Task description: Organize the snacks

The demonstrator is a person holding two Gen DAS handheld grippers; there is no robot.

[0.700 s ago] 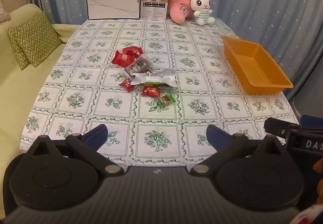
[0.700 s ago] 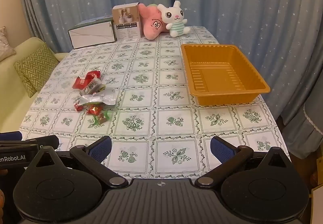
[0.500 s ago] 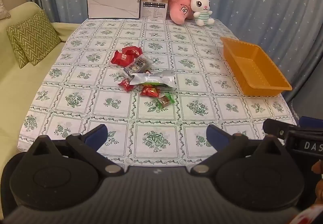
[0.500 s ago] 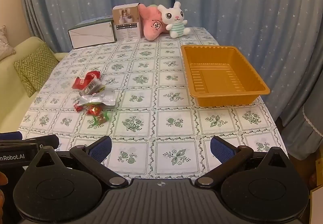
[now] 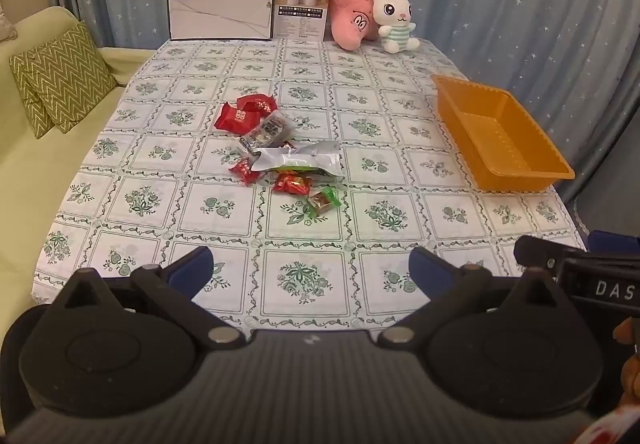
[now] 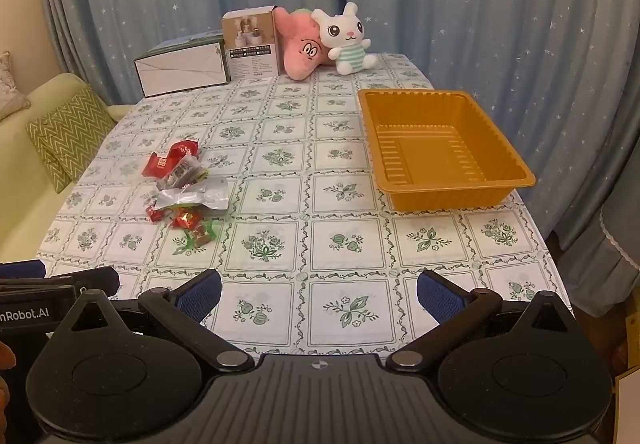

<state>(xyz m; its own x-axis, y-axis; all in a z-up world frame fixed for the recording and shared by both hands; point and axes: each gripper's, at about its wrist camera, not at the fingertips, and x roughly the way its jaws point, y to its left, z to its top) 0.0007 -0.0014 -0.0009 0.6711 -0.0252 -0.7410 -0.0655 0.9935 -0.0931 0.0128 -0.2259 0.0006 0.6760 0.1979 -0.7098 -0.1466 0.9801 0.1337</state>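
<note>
A small pile of snacks (image 5: 280,152) (image 6: 186,188) lies mid-table: red packets, a silver pouch (image 5: 298,160), a dark wrapped bar, and a green-ended candy (image 5: 323,201) nearest me. An empty orange tray (image 5: 516,174) (image 6: 456,192) sits on the right side of the table. My left gripper (image 5: 310,270) hovers open above the near table edge, well short of the pile. My right gripper (image 6: 319,290) is also open over the near edge, with the tray ahead to its right. Nothing is between either pair of fingers.
A floral tablecloth (image 5: 304,280) covers the table. At the far end stand a white box (image 5: 220,18), a brown carton (image 5: 304,8), a pink plush (image 5: 352,20) and a white rabbit plush (image 5: 394,20). A green sofa with a zigzag cushion (image 5: 60,80) is left; blue curtains surround.
Both views have pulled back slightly, so the table looks a little farther away. Both grippers stay open and the snacks and tray have not moved.
</note>
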